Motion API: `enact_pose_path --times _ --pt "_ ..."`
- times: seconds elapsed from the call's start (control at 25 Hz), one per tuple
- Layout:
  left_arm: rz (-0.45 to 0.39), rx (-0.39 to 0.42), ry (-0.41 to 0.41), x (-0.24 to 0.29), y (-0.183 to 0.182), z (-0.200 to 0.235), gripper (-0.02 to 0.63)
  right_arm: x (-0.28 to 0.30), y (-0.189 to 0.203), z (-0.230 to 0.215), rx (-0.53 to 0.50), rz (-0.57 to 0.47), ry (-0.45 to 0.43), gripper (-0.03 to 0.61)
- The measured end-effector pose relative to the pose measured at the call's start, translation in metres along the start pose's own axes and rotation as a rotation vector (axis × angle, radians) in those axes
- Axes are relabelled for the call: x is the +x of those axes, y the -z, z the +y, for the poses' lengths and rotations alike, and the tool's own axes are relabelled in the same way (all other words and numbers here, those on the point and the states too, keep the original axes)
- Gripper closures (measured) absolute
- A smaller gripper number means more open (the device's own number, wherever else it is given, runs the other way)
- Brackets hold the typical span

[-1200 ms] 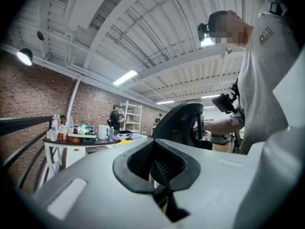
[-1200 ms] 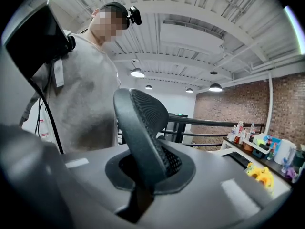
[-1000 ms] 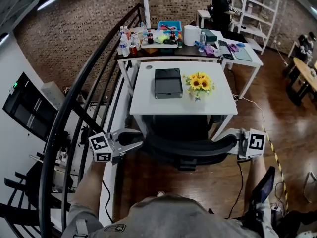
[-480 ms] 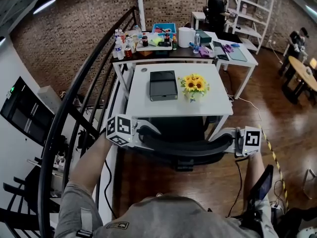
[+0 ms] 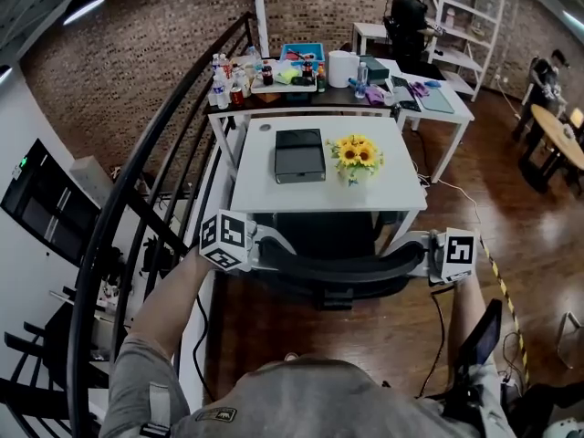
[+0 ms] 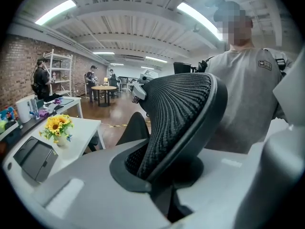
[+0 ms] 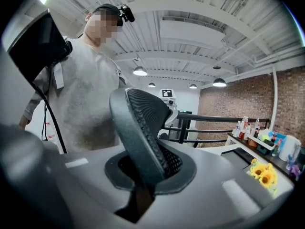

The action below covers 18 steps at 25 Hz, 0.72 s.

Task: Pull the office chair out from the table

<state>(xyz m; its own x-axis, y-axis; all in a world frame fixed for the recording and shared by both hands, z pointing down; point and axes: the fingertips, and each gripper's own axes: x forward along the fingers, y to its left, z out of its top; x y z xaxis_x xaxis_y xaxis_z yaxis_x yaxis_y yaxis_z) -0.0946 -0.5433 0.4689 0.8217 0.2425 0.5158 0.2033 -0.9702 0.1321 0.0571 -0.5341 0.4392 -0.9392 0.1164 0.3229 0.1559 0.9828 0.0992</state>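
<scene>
Grip: office chair (image 5: 333, 267) backrest rim between my jaws | left claw (image 5: 263, 247) just closed on it, right claw (image 5: 427, 258) clamped | stiff frame, should roll easily.

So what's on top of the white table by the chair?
A black box and sunflowers sit on the white table; its top hides the seat of the office chair.

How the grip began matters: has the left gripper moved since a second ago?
Yes: the left gripper moved right, toward the table's front corner; its jaws have just been closing on the chair back.
</scene>
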Motion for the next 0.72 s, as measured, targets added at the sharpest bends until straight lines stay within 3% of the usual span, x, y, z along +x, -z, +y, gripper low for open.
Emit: enact_pose_path --times 0.44,0.72 --pt "0.011 0.060 -0.078 0.007 -0.002 -0.019 0.575 0.003 0.004 0.017 -0.057 0.067 0.044 0.526" --pt "-0.018 0.054 -0.099 0.013 -0.005 -0.039 0.575 0.004 -0.001 0.036 -0.073 0.059 0.087 0.528"
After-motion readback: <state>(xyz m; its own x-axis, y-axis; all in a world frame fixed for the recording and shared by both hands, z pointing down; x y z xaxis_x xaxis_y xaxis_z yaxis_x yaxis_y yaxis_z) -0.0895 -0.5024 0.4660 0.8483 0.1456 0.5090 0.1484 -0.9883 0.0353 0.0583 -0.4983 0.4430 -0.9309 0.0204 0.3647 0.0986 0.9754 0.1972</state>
